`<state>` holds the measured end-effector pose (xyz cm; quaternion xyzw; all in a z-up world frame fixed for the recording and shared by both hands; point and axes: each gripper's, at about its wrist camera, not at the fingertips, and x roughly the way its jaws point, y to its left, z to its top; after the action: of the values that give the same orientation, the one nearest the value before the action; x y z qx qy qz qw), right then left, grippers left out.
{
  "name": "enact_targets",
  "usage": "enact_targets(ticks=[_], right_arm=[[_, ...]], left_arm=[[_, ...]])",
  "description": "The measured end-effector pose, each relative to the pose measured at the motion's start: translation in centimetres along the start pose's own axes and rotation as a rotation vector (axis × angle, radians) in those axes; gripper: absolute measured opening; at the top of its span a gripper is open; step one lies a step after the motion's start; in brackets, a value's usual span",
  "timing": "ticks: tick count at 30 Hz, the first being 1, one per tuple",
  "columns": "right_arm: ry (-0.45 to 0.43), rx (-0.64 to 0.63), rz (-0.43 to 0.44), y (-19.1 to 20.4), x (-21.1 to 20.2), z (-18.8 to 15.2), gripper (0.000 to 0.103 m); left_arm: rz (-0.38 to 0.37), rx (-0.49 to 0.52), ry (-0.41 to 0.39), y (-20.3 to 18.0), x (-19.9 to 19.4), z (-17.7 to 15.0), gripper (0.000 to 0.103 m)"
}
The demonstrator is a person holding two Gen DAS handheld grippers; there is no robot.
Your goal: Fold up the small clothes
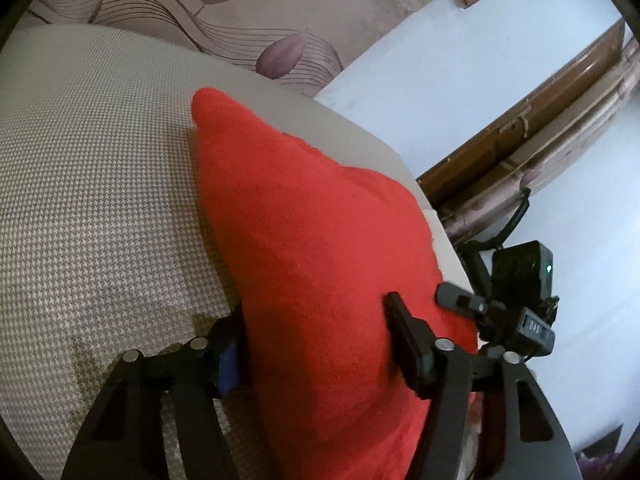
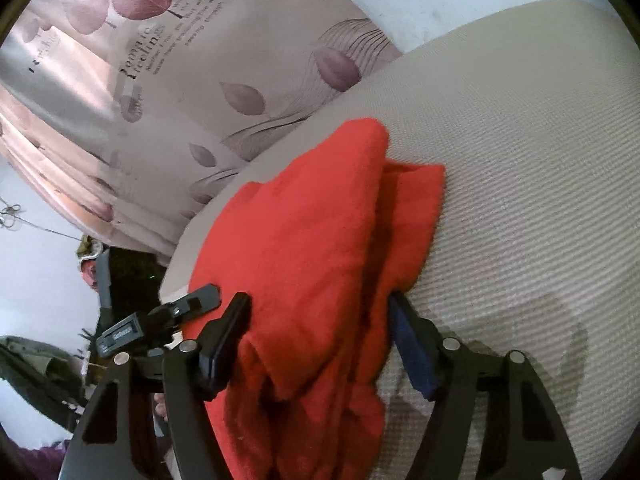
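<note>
A red fleece garment (image 1: pixel 304 232) lies in a bunched fold on a beige woven surface (image 1: pixel 100 184). In the left wrist view my left gripper (image 1: pixel 316 320) has the cloth between its two fingers, which press on it from both sides. In the right wrist view the same red garment (image 2: pixel 312 248) fills the gap of my right gripper (image 2: pixel 320 312), whose fingers close on its thick folds. The other gripper's tip (image 1: pixel 460 300) shows at the garment's right edge in the left wrist view, and at its left edge (image 2: pixel 196 300) in the right wrist view.
A curtain with a leaf print (image 2: pixel 168 92) hangs behind the surface. A pale wall with a brown wooden frame (image 1: pixel 532 120) stands to the right in the left wrist view. The surface's edge (image 1: pixel 400 160) curves down past the garment. A darker patch (image 2: pixel 536 332) marks the fabric.
</note>
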<state>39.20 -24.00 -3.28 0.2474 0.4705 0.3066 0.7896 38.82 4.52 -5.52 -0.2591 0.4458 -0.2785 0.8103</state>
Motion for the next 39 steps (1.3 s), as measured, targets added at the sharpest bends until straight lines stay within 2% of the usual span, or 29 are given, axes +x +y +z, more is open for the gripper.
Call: enact_targets(ticks=[3, 7, 8, 9, 11, 12, 16, 20, 30, 39], right_arm=[[-0.020, 0.027, -0.018, -0.5, -0.3, 0.3, 0.072], [0.015, -0.018, 0.005, 0.4, 0.5, -0.2, 0.071], [0.017, -0.033, -0.005, 0.8, 0.8, -0.3, 0.061], [0.033, -0.037, -0.004, 1.1, 1.4, -0.4, 0.040], [0.034, -0.012, 0.016, 0.9, 1.9, -0.7, 0.037], [0.019, -0.033, 0.010, 1.3, 1.8, -0.8, 0.035], [-0.009, -0.062, -0.010, 2.6, 1.3, -1.2, 0.034], [-0.019, -0.086, -0.010, 3.9, 1.0, -1.4, 0.033], [-0.009, -0.115, 0.044, 8.0, 2.3, -2.6, 0.033], [0.010, -0.125, 0.088, 11.1, 4.0, -3.7, 0.033]], left_arm=[[0.015, 0.017, -0.002, -0.2, 0.2, -0.1, 0.068], [0.057, 0.063, -0.005, -1.0, 0.5, -0.3, 0.068], [0.079, 0.077, -0.009, -1.3, 0.6, -0.4, 0.062], [0.107, 0.091, -0.013, -1.5, 0.6, -0.4, 0.057], [0.155, 0.116, -0.035, -2.1, 0.4, -0.6, 0.046], [0.179, 0.138, -0.047, -2.6, 0.2, -0.8, 0.045], [0.268, 0.247, -0.078, -4.5, -0.3, -1.7, 0.041], [0.304, 0.277, -0.096, -5.0, -1.1, -2.0, 0.041], [0.396, 0.294, -0.135, -4.6, -5.2, -3.2, 0.041], [0.437, 0.276, -0.161, -3.3, -8.8, -4.3, 0.041]])
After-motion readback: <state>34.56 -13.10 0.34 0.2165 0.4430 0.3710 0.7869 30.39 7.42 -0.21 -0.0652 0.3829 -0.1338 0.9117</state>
